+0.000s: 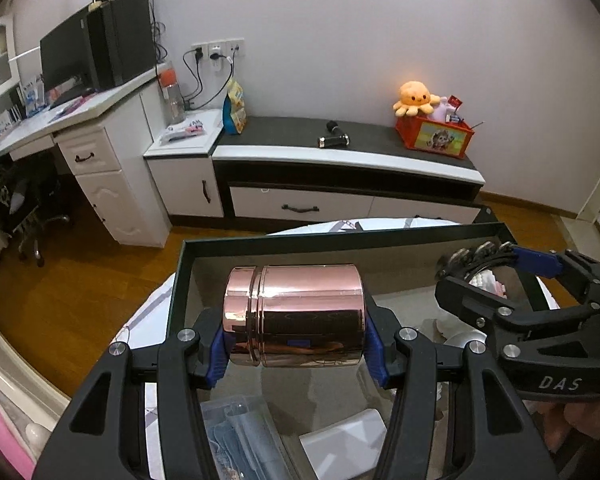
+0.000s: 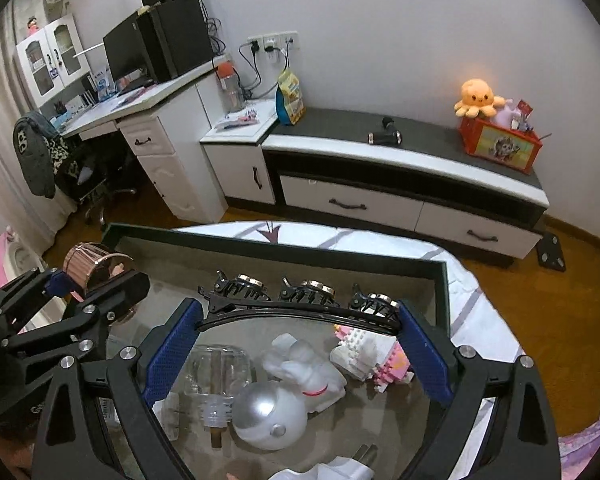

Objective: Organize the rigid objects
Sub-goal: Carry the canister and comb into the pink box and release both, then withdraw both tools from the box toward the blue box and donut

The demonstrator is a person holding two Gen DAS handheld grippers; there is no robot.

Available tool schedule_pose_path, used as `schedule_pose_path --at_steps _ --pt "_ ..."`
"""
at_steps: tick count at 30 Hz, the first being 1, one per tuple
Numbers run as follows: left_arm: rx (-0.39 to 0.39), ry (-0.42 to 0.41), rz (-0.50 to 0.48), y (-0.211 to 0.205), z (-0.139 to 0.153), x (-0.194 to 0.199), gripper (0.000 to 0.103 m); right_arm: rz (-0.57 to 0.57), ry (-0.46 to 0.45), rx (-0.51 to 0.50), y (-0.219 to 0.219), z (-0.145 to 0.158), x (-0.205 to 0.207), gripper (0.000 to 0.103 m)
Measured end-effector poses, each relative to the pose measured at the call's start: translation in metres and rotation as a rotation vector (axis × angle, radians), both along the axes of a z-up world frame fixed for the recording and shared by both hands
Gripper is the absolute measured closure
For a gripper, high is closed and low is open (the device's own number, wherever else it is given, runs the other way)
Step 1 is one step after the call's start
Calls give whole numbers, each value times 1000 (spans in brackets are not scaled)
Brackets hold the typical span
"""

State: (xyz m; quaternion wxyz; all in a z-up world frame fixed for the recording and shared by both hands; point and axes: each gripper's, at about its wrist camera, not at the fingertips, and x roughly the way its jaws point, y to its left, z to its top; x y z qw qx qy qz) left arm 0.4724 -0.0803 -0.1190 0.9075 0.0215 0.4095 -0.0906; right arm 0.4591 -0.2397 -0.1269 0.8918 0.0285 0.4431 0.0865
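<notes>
- The rose-gold canister (image 1: 294, 314) is held on its side, clamped end to end between the blue pads (image 1: 216, 350) of the left gripper (image 1: 296, 350), above the glass-topped tray table (image 1: 340, 238).
- In the right wrist view, the same canister (image 2: 96, 266) is seen raised at far left in the left gripper (image 2: 90, 284), near the table's left corner.
- A black curved tambourine (image 2: 300, 300), fitted with three pairs of metal jingles, is pinched by its two ends between the pads (image 2: 424, 354) of the right gripper (image 2: 300, 344).
- Below the tambourine, on the glass, a clear bottle (image 2: 216, 380), a silver-domed white figure (image 2: 270, 414), a white dog figurine (image 2: 304, 368) and a pink-and-white brick model (image 2: 374, 356) are seen close together.
- A white plug adapter (image 2: 348, 466) is seen at the near edge.
</notes>
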Motion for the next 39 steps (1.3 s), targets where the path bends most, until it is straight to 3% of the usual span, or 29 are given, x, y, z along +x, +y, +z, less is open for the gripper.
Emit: schedule_pose_path --at_steps 3,5,9,15,20,31,39 --pt "30 -21 30 2 4 -1 27 -12 17 14 -5 -2 3 4" --pt "30 -35 49 9 7 -3 9 -35 21 38 -13 -1 1 0" --pt "-4 -62 36 16 18 -16 1 -64 36 112 -23 1 -5 0" --pt "-1 -149 19 18 47 -57 0 -104 -8 236 -29 20 -30 0" --pt "-33 -204 28 30 74 -105 0 -120 -81 270 -26 48 -64 0" --pt "-67 -321 80 59 116 -242 0 -153 -303 164 -4 114 -216 0" --pt "-71 -350 104 61 116 -331 0 -149 -374 89 9 123 -312 0"
